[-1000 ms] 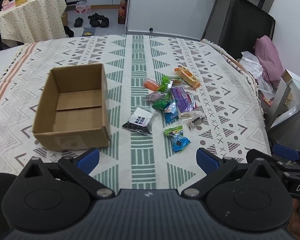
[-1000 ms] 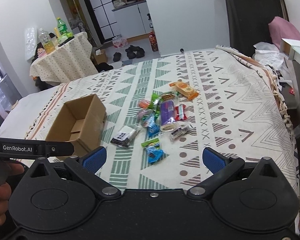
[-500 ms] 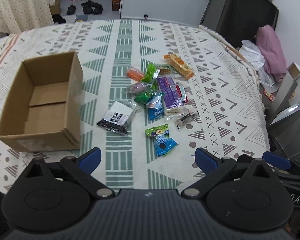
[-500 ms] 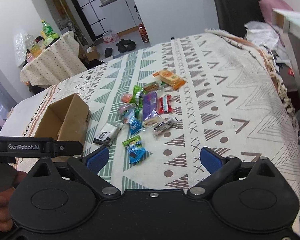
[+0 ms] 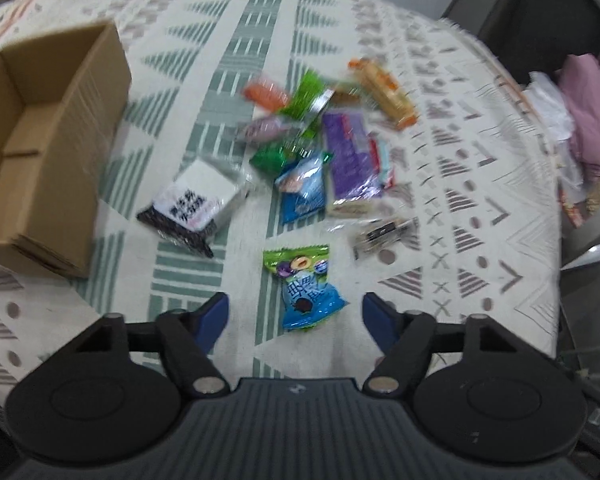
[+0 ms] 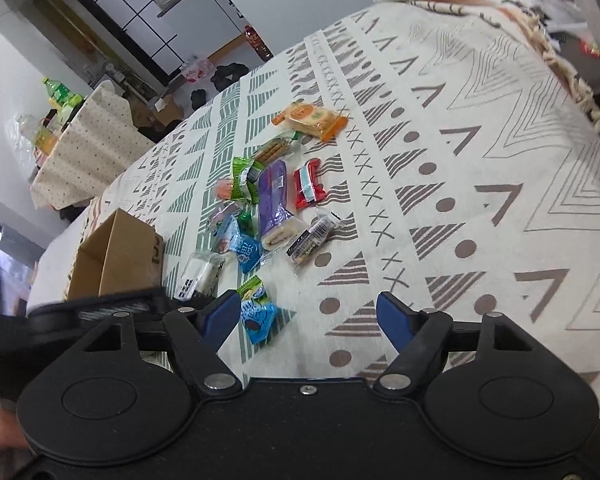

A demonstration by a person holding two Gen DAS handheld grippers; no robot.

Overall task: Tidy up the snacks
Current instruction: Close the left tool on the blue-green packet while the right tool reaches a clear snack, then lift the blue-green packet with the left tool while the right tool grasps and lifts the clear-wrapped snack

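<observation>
**Blue-green packet lying dead ahead of the left hand-held gripper**

I am reading the left wrist view first. The blue-green snack packet point(image 5: 305, 286) is sitting in the lower centre of the frame, just above the gap between the two blue pads, so it is lying straight ahead of the left hand-held gripper point(image 5: 296, 314). Its long axis is running roughly top to bottom in the picture, green end farther away, blue end nearer and skewed a little right. That is putting the axis across the closing line of the jaws, which I judge favourable for a pinch across the narrow width.

The left jaws have just been closing and are standing at a middling width, with nothing pressed between them; the packet is ahead of the pads, not gripped.

In the right wrist view the same packet point(image 6: 256, 310) is showing at lower left, just beside the left-hand pad and off the centre line of the right hand-held gripper point(image 6: 306, 316). Those jaws have also just been closing, are moderately wide, and are holding nothing. My judgement: the left one is the better lined up.

The cardboard box point(image 5: 40, 148) is occupying the left edge of the left view, open side up. The other snacks point(image 5: 332, 140) are clustered mid-frame on the patterned cloth point(image 5: 480, 200) over the worktop.
</observation>
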